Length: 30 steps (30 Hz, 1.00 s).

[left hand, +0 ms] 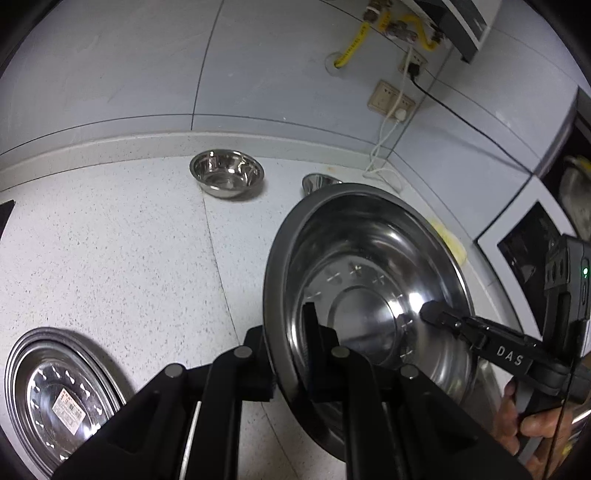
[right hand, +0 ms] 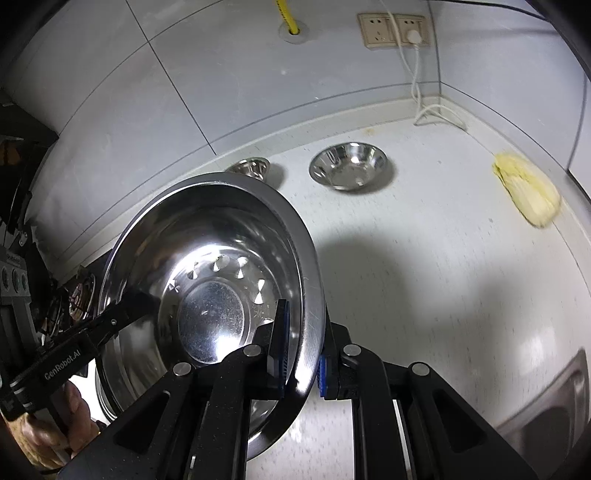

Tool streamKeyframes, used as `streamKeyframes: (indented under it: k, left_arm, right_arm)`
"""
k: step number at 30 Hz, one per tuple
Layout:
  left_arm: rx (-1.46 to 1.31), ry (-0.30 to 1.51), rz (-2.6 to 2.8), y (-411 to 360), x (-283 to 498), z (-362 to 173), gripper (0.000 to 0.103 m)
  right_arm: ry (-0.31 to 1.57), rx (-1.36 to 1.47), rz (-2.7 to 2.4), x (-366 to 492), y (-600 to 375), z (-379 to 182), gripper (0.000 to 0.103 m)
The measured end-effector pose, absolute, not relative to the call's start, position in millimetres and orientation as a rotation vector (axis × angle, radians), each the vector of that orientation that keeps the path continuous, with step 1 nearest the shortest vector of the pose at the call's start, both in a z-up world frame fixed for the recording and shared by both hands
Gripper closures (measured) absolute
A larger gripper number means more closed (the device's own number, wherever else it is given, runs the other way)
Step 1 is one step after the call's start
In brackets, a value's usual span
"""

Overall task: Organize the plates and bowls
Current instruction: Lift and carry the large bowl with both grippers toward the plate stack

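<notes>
Plates (left hand: 55,402): near left of the left wrist view, a stack of round, shallow steel plates lies flat on the counter; the top one has stamped teardrop dimples in a ring and a paper barcode label at its centre.
Counter (left hand: 110,251): pale speckled stone, smooth, with a thin seam running near to far.
Bowl (left hand: 226,172): small, round, polished steel, upright near the far wall, well apart from the plates.
Second bowl (right hand: 348,166): same mirror-bright steel, upright, further right along the far wall; in the left wrist view only its rim shows behind the basin.
Basin (left hand: 369,295): a large, deep, round steel dish with a rolled rim, a flat centre disc and a ring of stamped marks, tilted steeply on edge above the counter between both grippers.
Left gripper (left hand: 288,354): black, matte, angular; its fingers are closed on the basin's left rim, one inside, one outside.
Right gripper (right hand: 301,354): black with ribbed blue pads (right hand: 283,347); it clamps the basin's right rim, one pad inside, one outside.
Cloth (right hand: 526,192): yellow, soft, crumpled, lying far right on the counter beside the side wall.
Wall (left hand: 110,74): smooth, glossy pale grey tile with thin dark joints, carrying beige sockets (right hand: 393,29) and a white cord.
</notes>
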<state>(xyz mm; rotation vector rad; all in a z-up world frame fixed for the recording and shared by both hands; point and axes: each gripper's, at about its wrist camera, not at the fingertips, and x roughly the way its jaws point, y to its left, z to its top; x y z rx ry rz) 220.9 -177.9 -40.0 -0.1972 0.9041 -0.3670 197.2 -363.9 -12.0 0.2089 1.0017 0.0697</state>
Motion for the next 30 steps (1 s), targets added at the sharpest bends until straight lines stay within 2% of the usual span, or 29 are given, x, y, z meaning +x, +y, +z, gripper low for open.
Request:
streamKeyframes:
  k: [17, 27, 30]
  left_arm:
    - [-0.112, 0.969, -0.363, -199, 199, -71, 0.093]
    - [-0.171, 1.227, -0.318, -198, 214, -131, 0.093]
    - [-0.167, 1.237, -0.311, -199, 214, -135, 0.093]
  right_arm:
    - [1.064, 0.261, 0.019, 161, -385, -42, 0.092]
    - [1.179, 0.258, 0.025, 166, -389, -80, 0.092]
    - [1.212, 0.258, 0.026, 168, -389, -93, 0.091]
